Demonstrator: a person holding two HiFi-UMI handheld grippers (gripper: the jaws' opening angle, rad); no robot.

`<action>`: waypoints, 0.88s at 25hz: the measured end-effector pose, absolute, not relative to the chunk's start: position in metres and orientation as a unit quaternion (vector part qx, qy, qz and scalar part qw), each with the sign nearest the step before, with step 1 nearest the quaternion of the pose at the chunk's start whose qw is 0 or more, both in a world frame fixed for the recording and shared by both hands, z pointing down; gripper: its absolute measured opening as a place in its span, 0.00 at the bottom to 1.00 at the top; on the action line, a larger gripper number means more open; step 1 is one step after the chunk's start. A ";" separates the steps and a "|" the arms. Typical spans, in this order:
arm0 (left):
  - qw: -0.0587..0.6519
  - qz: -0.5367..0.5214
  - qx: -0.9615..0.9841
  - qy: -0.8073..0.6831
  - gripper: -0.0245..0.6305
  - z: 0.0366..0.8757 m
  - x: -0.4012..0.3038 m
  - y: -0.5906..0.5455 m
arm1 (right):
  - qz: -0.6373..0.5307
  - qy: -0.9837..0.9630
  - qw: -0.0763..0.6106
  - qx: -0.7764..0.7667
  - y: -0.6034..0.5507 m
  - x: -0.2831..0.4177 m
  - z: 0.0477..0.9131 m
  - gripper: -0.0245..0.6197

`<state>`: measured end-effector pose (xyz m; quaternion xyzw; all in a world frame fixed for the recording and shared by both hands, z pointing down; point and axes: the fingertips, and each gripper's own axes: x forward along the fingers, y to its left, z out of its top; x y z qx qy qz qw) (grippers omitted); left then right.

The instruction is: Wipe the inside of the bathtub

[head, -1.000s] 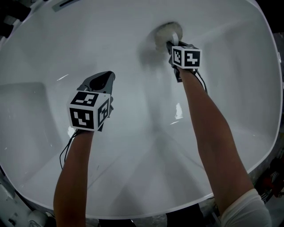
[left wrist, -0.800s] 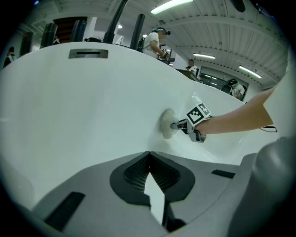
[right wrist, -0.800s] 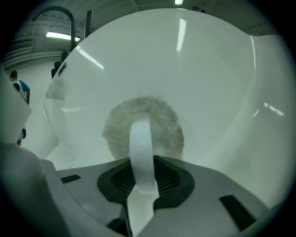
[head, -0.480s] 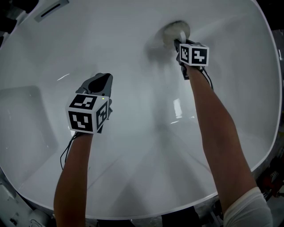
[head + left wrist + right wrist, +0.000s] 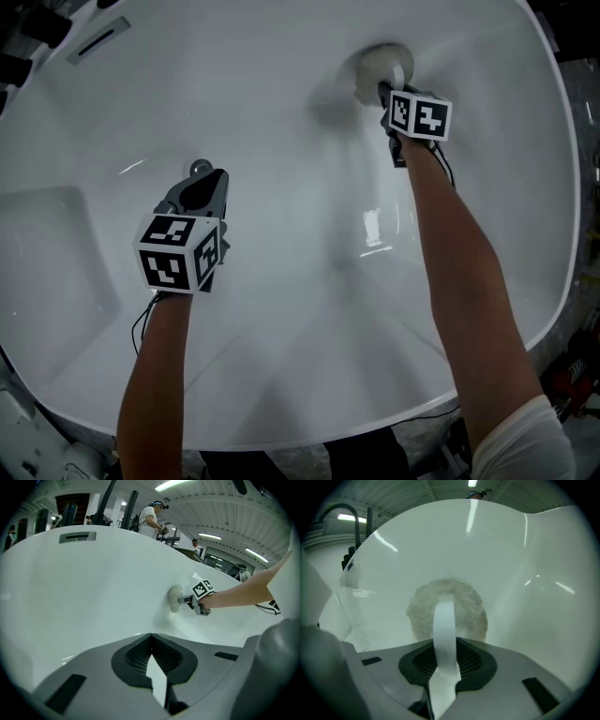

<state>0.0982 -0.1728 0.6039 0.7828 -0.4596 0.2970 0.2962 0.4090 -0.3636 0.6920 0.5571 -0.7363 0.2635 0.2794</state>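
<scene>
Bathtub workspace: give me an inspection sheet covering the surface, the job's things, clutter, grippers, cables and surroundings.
Surface: white tub interior, glossy with light reflections; no dirt seen.
Job's things: round pad flat against the tub wall, with its white handle pointing back at the right gripper view.
Clutter: nothing seen.
Grippers: right hand-held gripper shut on the handle; left hand-held gripper shut, empty, apart from the pad.
Cables: thin black cable at the left wrist; a second cable at the right wrist.
Surroundings: people standing beyond the rim; ceiling lights.
</scene>
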 end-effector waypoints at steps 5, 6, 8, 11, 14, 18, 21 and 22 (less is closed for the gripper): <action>0.307 0.291 0.778 -0.465 0.05 0.571 0.107 -0.158 | 0.282 -0.740 0.261 0.552 -0.340 0.414 0.657 0.18; 0.310 0.290 0.777 -0.464 0.05 0.563 0.111 -0.152 | 0.284 -0.743 0.262 0.546 -0.334 0.413 0.648 0.18; 0.313 0.290 0.777 -0.462 0.05 0.546 0.119 -0.140 | 0.284 -0.755 0.267 0.528 -0.320 0.411 0.627 0.18; 0.318 0.286 0.779 -0.459 0.05 0.514 0.132 -0.123 | 0.288 -0.769 0.262 0.506 -0.299 0.409 0.591 0.18; 0.319 0.281 0.785 -0.450 0.05 0.479 0.145 -0.105 | 0.304 -0.773 0.244 0.500 -0.274 0.406 0.554 0.18; 0.328 0.258 0.783 -0.461 0.05 0.425 0.151 -0.083 | 0.315 -0.785 0.246 0.473 -0.220 0.389 0.507 0.18; 0.336 0.237 0.781 -0.470 0.05 0.382 0.148 -0.058 | 0.322 -0.796 0.248 0.448 -0.163 0.369 0.471 0.18; 0.338 0.232 0.781 -0.472 0.05 0.368 0.145 -0.048 | 0.323 -0.800 0.247 0.441 -0.145 0.361 0.458 0.18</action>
